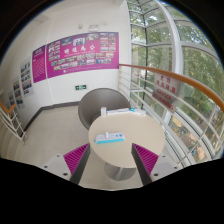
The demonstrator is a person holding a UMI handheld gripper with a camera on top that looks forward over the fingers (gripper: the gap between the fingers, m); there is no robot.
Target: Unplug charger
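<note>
A round beige table [118,150] on a single pedestal stands just ahead of my fingers. On its far half lies a white power strip with a blue band [113,137], and a small white charger-like block [122,112] sits further back. My gripper [111,160] is open, its two magenta pads [76,156] spread wide to either side of the table's near edge, with nothing between them but the tabletop. The gripper is short of the power strip and apart from it.
A dark grey chair [100,102] stands behind the table. A white wall with magenta posters [88,55] runs at the back left. A curved railing with glass panels [175,95] and tall windows are at the right. Beige floor surrounds the table.
</note>
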